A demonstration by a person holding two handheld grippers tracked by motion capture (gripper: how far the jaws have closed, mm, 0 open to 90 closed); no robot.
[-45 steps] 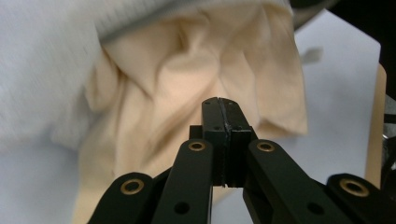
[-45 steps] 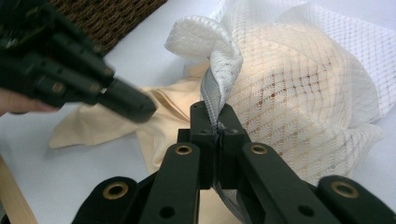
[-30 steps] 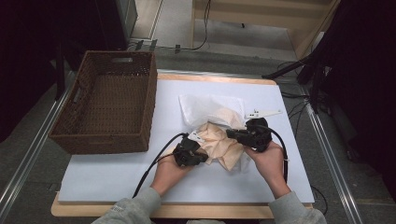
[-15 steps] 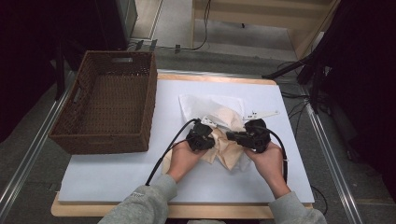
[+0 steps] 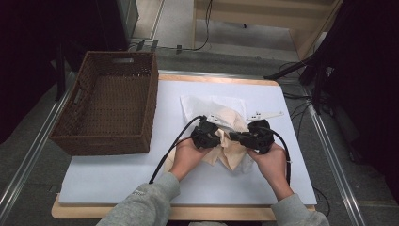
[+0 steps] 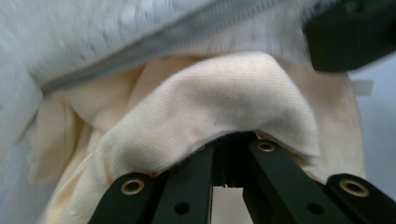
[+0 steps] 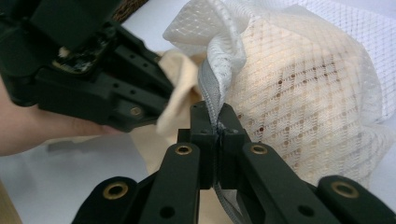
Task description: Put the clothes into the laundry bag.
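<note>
Cream cloth (image 6: 219,107) bunched, partly inside white mesh zip bag (image 7: 308,93), mid-table.

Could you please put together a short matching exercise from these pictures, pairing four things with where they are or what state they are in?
Things:
1. wicker basket
2. cream cloth
3. mesh bag
4. right gripper

States:
A. white netting with a grey zipper
B. pinched in the left gripper
C. stands on the table's left side
D. shut on the zipper edge

Pairs: 1-C, 2-B, 3-A, 4-D
</note>
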